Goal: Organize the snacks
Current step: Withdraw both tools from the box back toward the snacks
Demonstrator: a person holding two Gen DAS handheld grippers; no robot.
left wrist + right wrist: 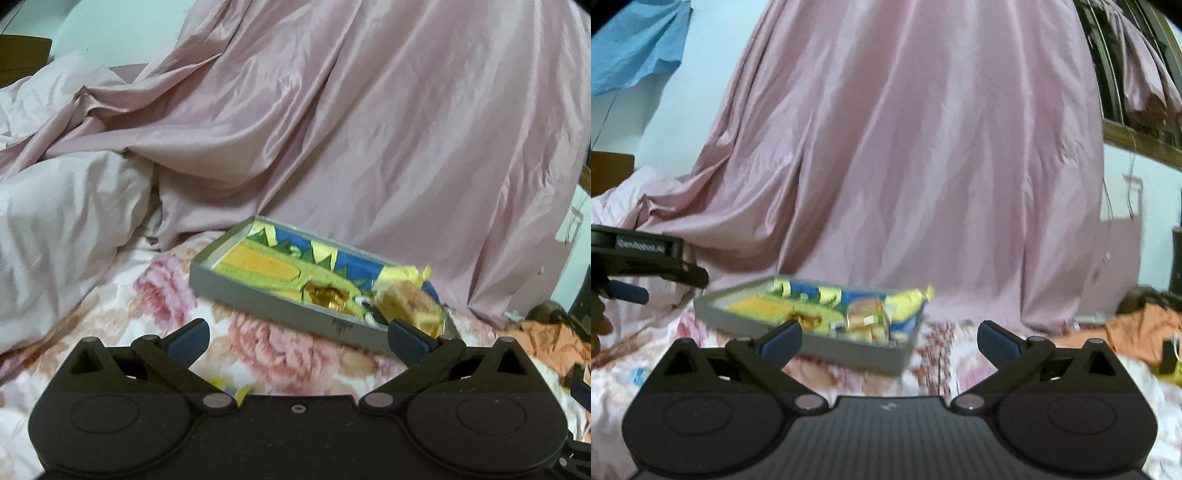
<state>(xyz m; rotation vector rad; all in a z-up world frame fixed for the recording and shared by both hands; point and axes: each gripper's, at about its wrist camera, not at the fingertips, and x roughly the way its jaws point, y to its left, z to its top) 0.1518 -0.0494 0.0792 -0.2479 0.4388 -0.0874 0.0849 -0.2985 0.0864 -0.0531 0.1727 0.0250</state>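
both jaws wide, empty. left gripper (298, 334) and right gripper (889, 338) near grey tray (258, 301) mid-frame; soft bedding (280, 343) could let it tip, spilling snacks (402, 301).

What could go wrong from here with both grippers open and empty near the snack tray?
The shallow grey cardboard tray sits tilted on soft floral bedding, so a nudge may tip it. The clear-wrapped snack packs crowd one end and could slide out. An orange foil wrapper lies outside and could be missed.
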